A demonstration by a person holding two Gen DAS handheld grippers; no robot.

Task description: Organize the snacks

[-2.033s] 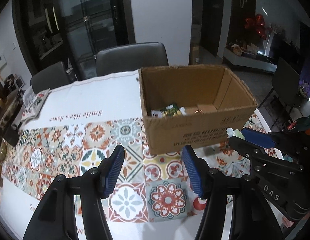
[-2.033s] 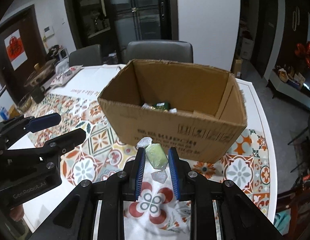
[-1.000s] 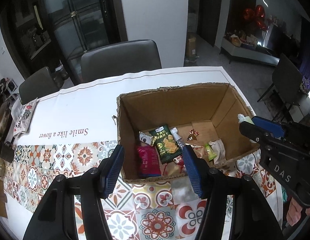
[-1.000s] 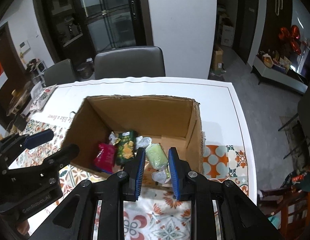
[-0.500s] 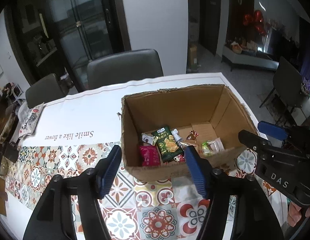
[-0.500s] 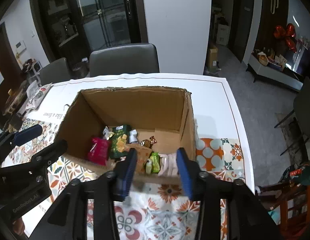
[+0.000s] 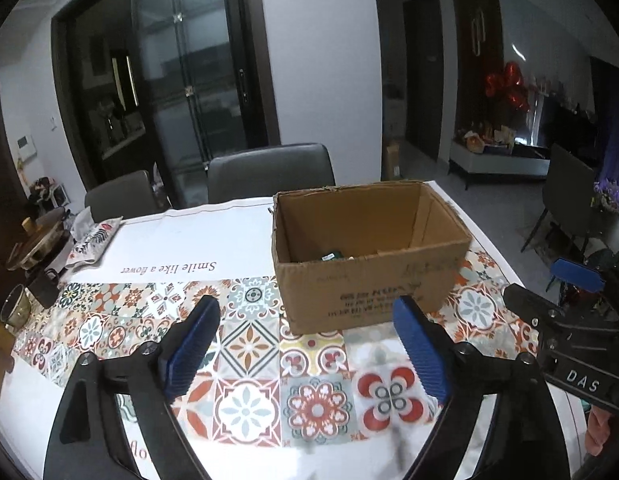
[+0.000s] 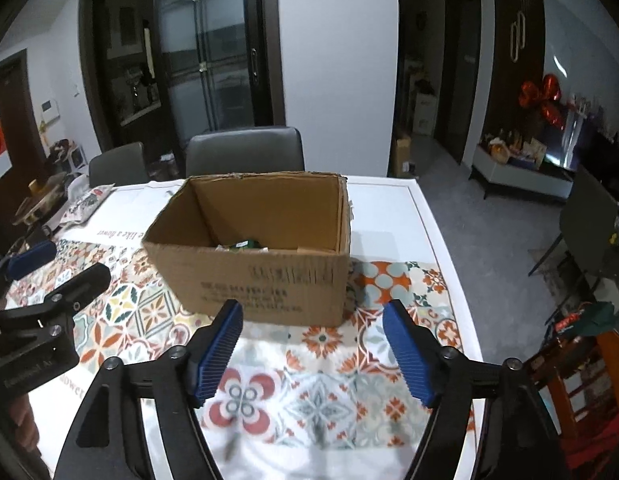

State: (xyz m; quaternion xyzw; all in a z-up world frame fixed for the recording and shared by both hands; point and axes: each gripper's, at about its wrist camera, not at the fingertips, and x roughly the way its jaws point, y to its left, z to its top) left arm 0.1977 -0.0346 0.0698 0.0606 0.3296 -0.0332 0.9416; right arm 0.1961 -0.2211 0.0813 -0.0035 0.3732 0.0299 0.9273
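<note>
tongs on the left (image 7: 305, 350) are wide open with nothing in them, low over the worktop (image 7: 245, 400) and its flower tile cloth. just past them, a bit to the right, sits the brown box (image 7: 369, 276) with its top open. a green snack pack (image 7: 332, 256) peeks out inside. right tongs (image 8: 311, 354) are wide open too, holding nothing, near the box's front side.

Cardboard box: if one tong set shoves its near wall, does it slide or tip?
The cardboard box is low, wide and flat on the tablecloth, so it probably slides. Only a few packets show inside, so likely light. Its open top means the thin wall may flex.
</note>
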